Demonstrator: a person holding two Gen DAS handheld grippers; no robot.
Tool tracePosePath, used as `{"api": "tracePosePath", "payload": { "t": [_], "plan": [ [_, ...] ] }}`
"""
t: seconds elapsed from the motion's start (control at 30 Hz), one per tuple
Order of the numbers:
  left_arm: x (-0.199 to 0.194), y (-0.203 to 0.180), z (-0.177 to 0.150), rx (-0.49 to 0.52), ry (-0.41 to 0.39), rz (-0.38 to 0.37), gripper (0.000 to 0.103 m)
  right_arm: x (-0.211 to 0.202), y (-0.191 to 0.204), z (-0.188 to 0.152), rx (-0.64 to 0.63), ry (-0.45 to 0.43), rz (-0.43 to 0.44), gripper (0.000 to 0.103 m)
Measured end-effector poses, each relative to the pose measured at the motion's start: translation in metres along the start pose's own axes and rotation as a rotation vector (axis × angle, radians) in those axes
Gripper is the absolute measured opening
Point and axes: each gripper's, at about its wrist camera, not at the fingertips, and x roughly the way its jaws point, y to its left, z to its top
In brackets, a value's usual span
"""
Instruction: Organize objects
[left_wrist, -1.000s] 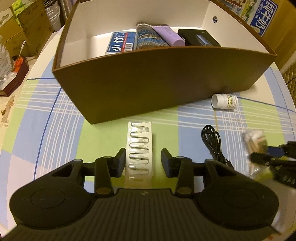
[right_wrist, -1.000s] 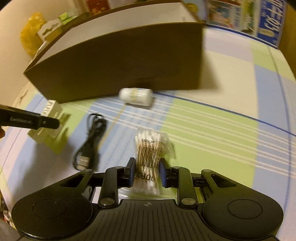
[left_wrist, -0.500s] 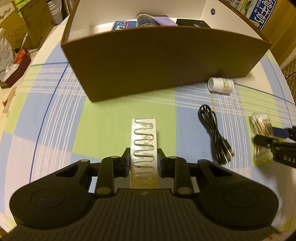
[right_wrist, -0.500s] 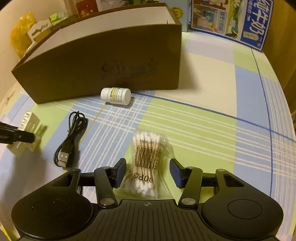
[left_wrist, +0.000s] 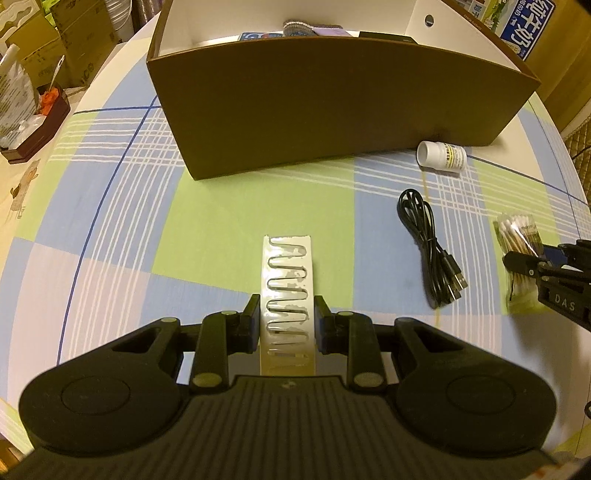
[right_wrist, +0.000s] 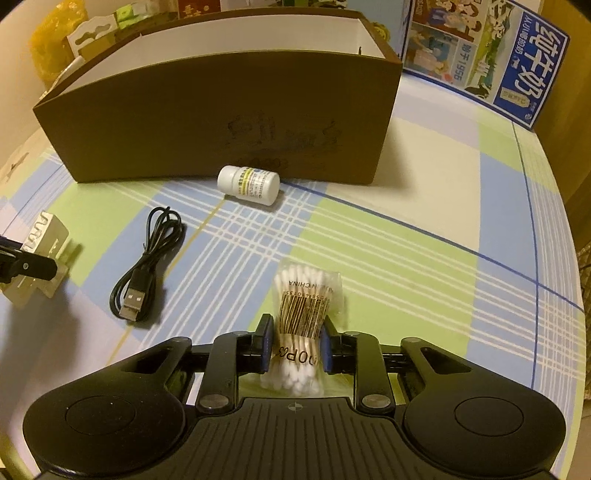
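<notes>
A plaid tabletop (left_wrist: 122, 229) in blue, green and white carried everything. At its far side stood a big brown box (left_wrist: 332, 107) with a white inside, and a few things showed over its front wall, too hidden to make out. A milk carton (right_wrist: 517, 70) with blue print stood off beyond the box's right end. Nearer, the left tool (left_wrist: 284, 325) had its fingers pressed against both long edges of a clip card (left_wrist: 288, 291), a pale strip with wire clips in a row, lying flat and pointing toward the box. The right tool (right_wrist: 295, 349) was clamped on a swab pack (right_wrist: 304, 317), squeezing the clear bag at its waist, the pack resting on the tabletop. Between the two lay a black cable (right_wrist: 147, 258), coiled loosely with its USB plug nearest the tools, apart from both. A small white bottle (right_wrist: 249, 184) with a yellow-green label lay on its side just in front of the box's front wall.
</notes>
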Motion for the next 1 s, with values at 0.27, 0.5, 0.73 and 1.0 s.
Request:
{"api": "tracePosePath", "payload": {
  "t": [0.27,0.5,0.73,1.0],
  "plan": [
    [-0.005,0.0,-0.006,0.005,-0.009,0.001,0.023,-0.007,0.006,-0.004,-0.009,0.005,0.019,0.02],
    [-0.02,0.003,-0.006,0.005,-0.037,-0.009,0.023,-0.021,0.007,-0.001,0.016,-0.026,0.064,0.019],
    [-0.043,0.005,0.001,0.002,-0.095,-0.028,0.023,-0.043,0.009,0.015,0.053,-0.084,0.119,0.019],
    [-0.074,0.004,0.017,0.004,-0.182,-0.055,0.023,-0.062,0.009,0.036,0.049,-0.152,0.148,0.019]
  ]
}}
